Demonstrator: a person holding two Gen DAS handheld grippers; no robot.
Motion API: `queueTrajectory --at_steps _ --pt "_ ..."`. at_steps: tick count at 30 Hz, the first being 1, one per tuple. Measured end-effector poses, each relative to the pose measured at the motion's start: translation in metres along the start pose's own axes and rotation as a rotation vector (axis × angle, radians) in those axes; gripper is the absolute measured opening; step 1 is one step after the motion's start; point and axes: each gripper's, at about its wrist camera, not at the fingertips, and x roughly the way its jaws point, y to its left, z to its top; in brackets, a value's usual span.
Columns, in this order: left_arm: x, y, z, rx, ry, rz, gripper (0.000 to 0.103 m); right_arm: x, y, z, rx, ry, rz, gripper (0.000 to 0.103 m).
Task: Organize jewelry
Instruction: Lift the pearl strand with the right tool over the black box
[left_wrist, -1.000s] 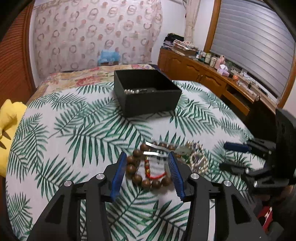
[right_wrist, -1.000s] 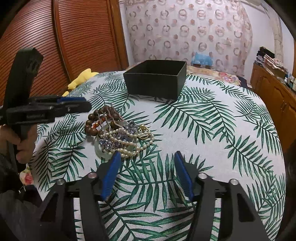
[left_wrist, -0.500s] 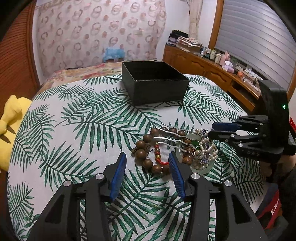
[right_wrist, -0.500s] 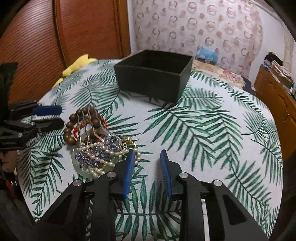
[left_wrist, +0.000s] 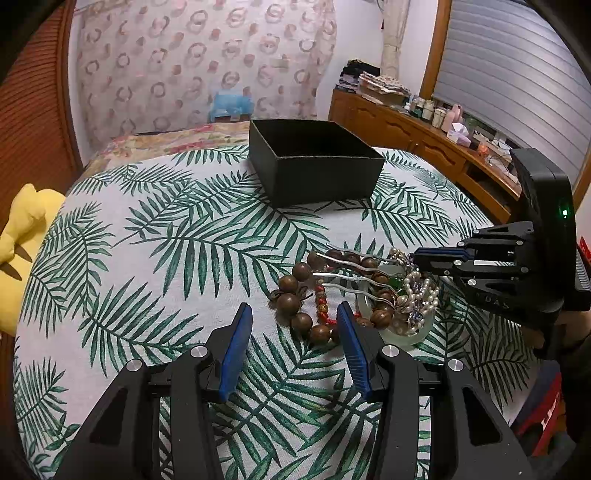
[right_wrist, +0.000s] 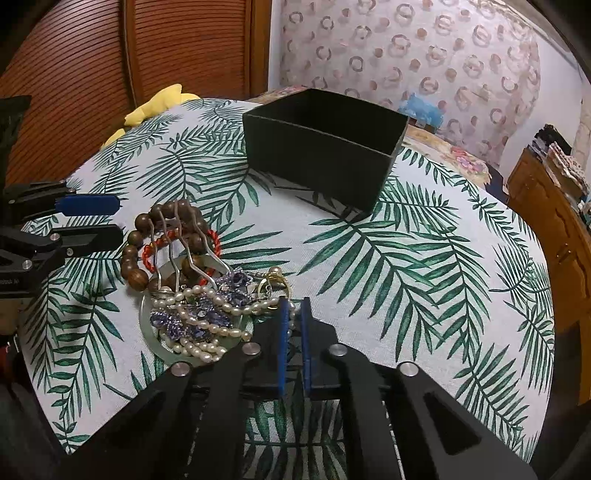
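Note:
A heap of jewelry lies on the palm-leaf tablecloth: a brown wooden bead bracelet (left_wrist: 291, 291) (right_wrist: 135, 254), a red bead string (left_wrist: 321, 301) (right_wrist: 212, 238), silver hair pins (left_wrist: 347, 278) (right_wrist: 186, 243), a pale jade bangle (left_wrist: 406, 336) (right_wrist: 147, 314), pearls with purple stones (left_wrist: 415, 295) (right_wrist: 199, 317). An open black box (left_wrist: 314, 166) (right_wrist: 321, 147) stands beyond. My left gripper (left_wrist: 293, 332) (right_wrist: 90, 219) is open at the beads' near edge. My right gripper (right_wrist: 293, 314) (left_wrist: 439, 258) is nearly shut at the pearls' right edge; whether it grips a strand is unclear.
A yellow plush toy (left_wrist: 22, 236) (right_wrist: 155, 105) lies at the table's left edge. A wooden sideboard (left_wrist: 424, 147) (right_wrist: 554, 206) with bottles and clutter runs along the right wall. A brown slatted door (right_wrist: 110, 74) stands behind.
My right gripper moved forward to the pearl pile and its jaws closed from wide open to almost together. The left gripper stayed open and drew back slightly from the beads.

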Motion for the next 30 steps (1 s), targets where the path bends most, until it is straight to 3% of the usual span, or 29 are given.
queueTrajectory --at_steps 3,18,30 --pt "0.000 0.000 0.000 -0.001 0.003 0.003 0.045 -0.002 -0.001 -0.002 -0.001 -0.008 -0.011 0.005" --pt "-0.001 0.006 0.002 -0.021 0.005 0.011 0.045 -0.095 -0.008 0.040 0.011 -0.271 -0.037 0.004" --pt "-0.006 0.010 0.005 -0.029 -0.005 0.009 0.045 -0.151 -0.021 0.068 0.002 -0.388 -0.119 0.004"
